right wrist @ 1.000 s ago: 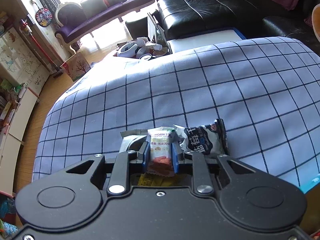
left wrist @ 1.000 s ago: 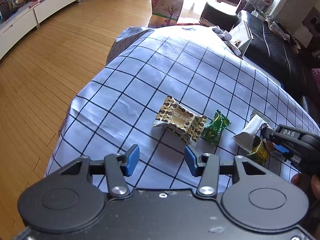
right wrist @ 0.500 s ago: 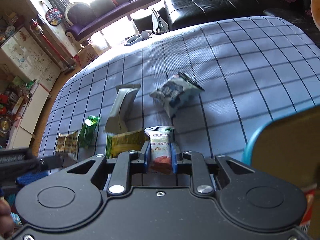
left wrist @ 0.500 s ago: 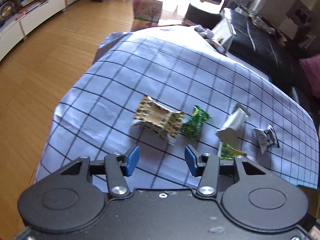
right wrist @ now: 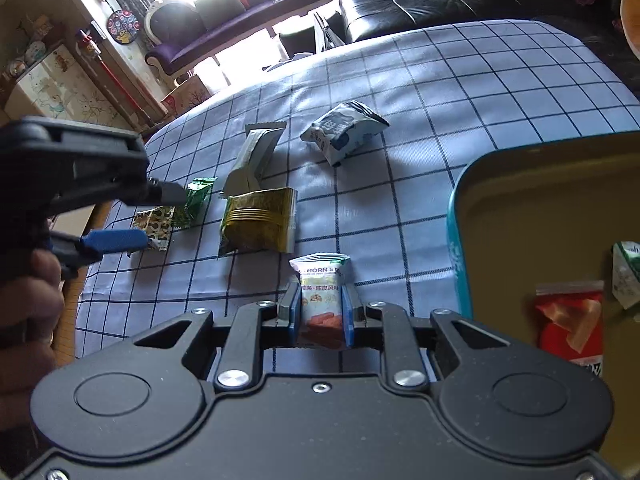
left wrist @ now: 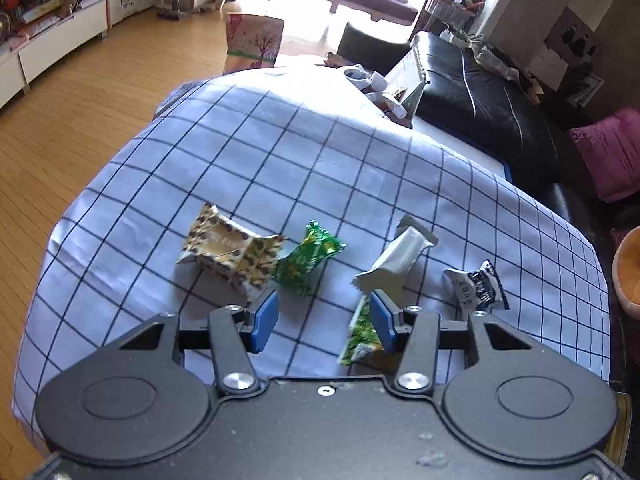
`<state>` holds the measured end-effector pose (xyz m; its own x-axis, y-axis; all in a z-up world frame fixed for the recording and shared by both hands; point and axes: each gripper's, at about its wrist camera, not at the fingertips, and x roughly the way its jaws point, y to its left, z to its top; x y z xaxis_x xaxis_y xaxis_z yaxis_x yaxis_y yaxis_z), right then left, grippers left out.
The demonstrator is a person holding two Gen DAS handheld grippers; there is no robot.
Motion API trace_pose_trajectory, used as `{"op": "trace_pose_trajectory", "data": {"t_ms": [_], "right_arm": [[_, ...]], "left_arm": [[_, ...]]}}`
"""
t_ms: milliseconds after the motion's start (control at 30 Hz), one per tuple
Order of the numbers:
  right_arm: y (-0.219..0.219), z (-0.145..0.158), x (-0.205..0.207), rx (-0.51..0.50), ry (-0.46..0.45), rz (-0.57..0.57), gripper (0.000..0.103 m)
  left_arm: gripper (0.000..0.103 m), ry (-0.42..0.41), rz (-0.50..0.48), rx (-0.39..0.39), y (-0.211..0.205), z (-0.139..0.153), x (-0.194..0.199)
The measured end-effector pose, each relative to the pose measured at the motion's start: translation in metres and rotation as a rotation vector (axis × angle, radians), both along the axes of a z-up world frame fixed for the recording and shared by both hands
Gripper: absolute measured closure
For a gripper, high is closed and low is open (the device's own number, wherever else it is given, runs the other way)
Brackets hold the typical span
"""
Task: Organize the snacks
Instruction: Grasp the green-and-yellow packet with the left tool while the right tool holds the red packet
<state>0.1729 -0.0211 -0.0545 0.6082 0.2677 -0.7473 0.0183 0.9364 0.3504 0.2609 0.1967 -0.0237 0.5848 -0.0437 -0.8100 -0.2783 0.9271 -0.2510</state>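
Note:
My right gripper (right wrist: 321, 312) is shut on a white snack packet with orange sticks (right wrist: 322, 292), held above the checked cloth just left of a teal-rimmed tray (right wrist: 456, 240). The tray holds a red packet (right wrist: 570, 320) and a white-green one (right wrist: 628, 276). My left gripper (left wrist: 323, 320) is open and empty above the cloth; it also shows in the right wrist view (right wrist: 120, 216). On the cloth lie a brown patterned packet (left wrist: 228, 250), a green packet (left wrist: 310, 258), a grey-white bar (left wrist: 400, 258), a yellow-green packet (left wrist: 362, 336) and a black-white packet (left wrist: 476, 288).
The checked cloth (left wrist: 280, 152) covers a table that drops to a wooden floor (left wrist: 60, 120) on the left. A black sofa (left wrist: 480, 112) stands beyond the far edge. An orange bowl (left wrist: 628, 268) sits at the right edge.
My right gripper has lifted the white packet and carried it back and right, to beside the tray. My left gripper has shifted right, over the snacks, still open.

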Motion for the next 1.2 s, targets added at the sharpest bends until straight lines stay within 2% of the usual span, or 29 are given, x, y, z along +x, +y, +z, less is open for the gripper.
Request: {"op": "trace_pose_trajectory", "data": {"t_ms": [133, 300, 367, 500, 667, 767, 1200], "right_arm": [[0.007, -0.001, -0.008, -0.058, -0.045, 0.018, 0.074], [0.012, -0.002, -0.016, -0.088, -0.074, 0.035, 0.074], [0.010, -0.002, -0.019, -0.071, -0.072, 0.046, 0.074], [0.005, -0.003, -0.018, -0.048, -0.067, 0.050, 0.074], [0.002, -0.004, -0.015, -0.025, -0.056, 0.044, 0.074], [0.002, -0.004, -0.016, -0.022, -0.053, 0.042, 0.074], [0.004, -0.003, -0.014, -0.034, -0.059, 0.038, 0.074]], "left_arm": [[0.052, -0.034, -0.046, 0.035, -0.023, -0.001, 0.014], [0.052, -0.028, -0.077, 0.165, -0.047, -0.011, 0.023], [0.052, -0.005, -0.084, 0.194, -0.052, -0.017, 0.028], [0.052, 0.039, -0.093, 0.190, -0.053, -0.029, 0.037], [0.051, 0.101, -0.106, 0.229, -0.054, -0.037, 0.033], [0.052, 0.148, -0.117, 0.207, -0.051, -0.042, 0.027], [0.052, 0.207, -0.108, 0.114, -0.028, -0.033, 0.002]]}}
